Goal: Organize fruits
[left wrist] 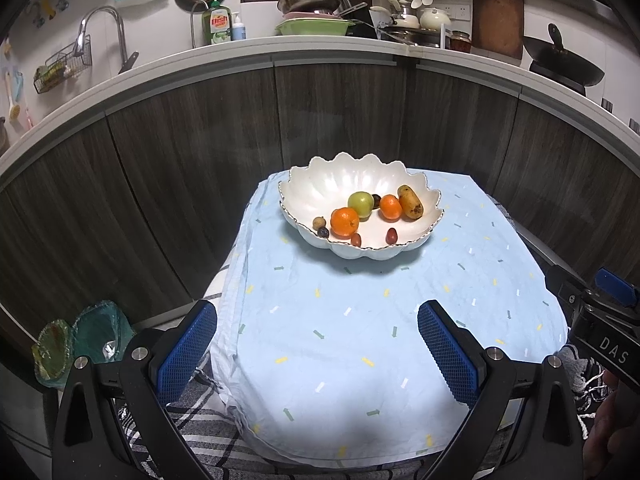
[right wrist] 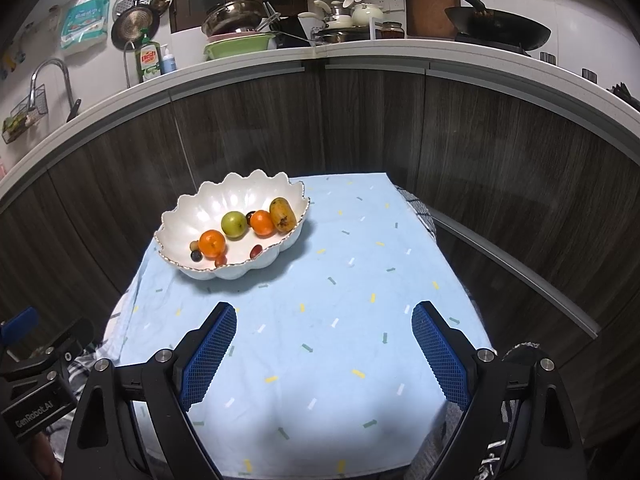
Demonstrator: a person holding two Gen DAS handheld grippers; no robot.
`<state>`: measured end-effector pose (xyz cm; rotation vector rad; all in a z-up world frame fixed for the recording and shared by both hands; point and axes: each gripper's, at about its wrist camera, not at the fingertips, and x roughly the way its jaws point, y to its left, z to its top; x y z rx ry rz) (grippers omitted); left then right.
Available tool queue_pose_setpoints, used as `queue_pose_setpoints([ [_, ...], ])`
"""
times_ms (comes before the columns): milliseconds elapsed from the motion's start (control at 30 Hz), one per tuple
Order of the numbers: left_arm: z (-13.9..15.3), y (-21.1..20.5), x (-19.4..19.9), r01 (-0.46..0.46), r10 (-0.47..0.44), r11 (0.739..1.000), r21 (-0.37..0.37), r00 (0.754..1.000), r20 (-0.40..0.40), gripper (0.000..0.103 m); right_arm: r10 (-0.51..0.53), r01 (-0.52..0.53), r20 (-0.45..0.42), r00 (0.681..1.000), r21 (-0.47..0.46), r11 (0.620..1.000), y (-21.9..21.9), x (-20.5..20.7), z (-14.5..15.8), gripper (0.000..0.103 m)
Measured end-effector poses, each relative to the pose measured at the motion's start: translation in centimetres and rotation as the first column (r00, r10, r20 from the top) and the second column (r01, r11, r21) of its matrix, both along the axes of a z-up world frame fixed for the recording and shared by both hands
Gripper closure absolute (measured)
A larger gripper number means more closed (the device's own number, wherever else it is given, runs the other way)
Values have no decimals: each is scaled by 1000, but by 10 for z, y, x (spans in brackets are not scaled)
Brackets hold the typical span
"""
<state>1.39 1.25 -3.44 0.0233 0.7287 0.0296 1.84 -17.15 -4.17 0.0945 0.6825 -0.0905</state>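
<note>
Two oranges (left wrist: 345, 222), 1 green apple (left wrist: 361, 206), 1 mango (left wrist: 410, 202) and approx. 5 small dark fruits sit in scalloped bowl (left wrist: 320, 184) near tablecloth's (left wrist: 360, 340) far-left corner. Left gripper (left wrist: 318, 344) & right gripper (right wrist: 324, 346): jaws spread, empty.

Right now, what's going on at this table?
A person holds a two-finger gripper in each hand, and both the left gripper and right gripper hover open and empty above the blue tablecloth. All the visible fruit sits in the white scalloped bowl: two oranges, a green apple, a spotted mango and several small dark fruits. Nothing is being gripped.
</note>
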Motion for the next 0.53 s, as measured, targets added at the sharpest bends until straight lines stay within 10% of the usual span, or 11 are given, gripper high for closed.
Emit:
queue_pose_setpoints([
  [533, 0, -5, -2, 11, -11, 1000, 9, 1000, 2, 1, 5, -5, 1, 1000, 3, 1000, 0, -1, 0, 13],
])
